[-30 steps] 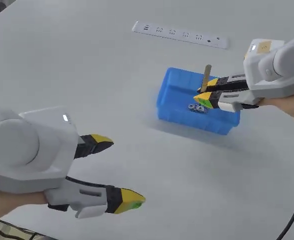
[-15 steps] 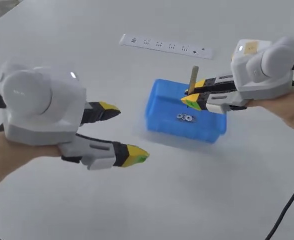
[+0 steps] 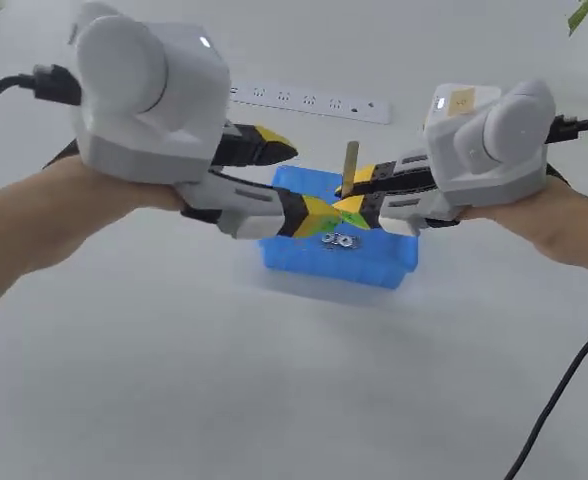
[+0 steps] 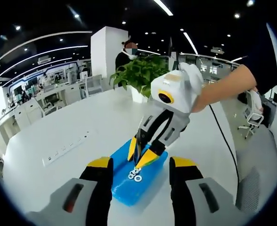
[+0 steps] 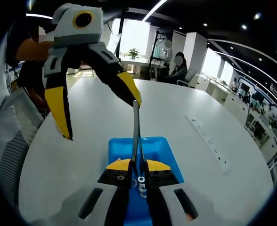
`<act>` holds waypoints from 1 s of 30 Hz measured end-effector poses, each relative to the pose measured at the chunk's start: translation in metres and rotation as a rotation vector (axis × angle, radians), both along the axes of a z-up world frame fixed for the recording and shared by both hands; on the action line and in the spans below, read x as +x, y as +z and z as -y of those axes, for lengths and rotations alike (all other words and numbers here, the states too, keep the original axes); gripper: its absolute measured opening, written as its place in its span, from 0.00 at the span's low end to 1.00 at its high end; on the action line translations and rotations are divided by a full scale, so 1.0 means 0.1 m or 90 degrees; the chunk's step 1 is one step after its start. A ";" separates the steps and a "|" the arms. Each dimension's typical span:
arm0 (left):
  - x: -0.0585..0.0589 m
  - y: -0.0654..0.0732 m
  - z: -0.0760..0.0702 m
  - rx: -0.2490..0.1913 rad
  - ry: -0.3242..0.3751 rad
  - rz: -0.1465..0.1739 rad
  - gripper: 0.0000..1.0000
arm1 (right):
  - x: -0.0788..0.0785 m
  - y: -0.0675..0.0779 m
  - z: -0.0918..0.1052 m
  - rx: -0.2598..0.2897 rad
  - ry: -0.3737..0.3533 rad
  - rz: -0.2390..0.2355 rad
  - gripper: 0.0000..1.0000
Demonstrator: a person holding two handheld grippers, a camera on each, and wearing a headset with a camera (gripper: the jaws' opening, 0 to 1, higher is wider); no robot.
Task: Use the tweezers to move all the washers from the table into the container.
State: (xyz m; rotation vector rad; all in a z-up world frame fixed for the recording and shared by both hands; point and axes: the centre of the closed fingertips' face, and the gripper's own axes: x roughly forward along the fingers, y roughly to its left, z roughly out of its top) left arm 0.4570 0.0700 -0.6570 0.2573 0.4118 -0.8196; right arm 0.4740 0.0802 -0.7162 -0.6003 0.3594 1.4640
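Washers (image 3: 340, 240), small silver rings, lie bunched inside the blue container (image 3: 374, 272) mid-tabletop (image 3: 274, 400). The right tool (image 3: 359, 205), at its 3 o'clock, is clenched on the upright tweezers (image 3: 350, 165). The left tool (image 3: 304, 183), at 9 o'clock, gapes empty. I'd judge the tweezers should lift straight up, clear of that spread jaw.

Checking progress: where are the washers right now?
The washers lie inside the container, centre of the head view, just below the right gripper holding the tweezers.
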 end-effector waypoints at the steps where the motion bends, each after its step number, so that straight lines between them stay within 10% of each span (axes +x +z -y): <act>1: 0.03 0.00 0.03 -0.001 -0.004 0.001 0.49 | -0.02 0.01 0.00 -0.001 0.004 0.002 0.11; 9: 0.18 0.03 0.16 -0.010 -0.031 -0.002 0.45 | -0.06 0.03 0.00 0.000 0.011 0.005 0.11; 30: 0.08 0.07 0.24 0.061 -0.115 0.022 0.12 | -0.04 0.04 0.00 -0.001 0.012 0.010 0.11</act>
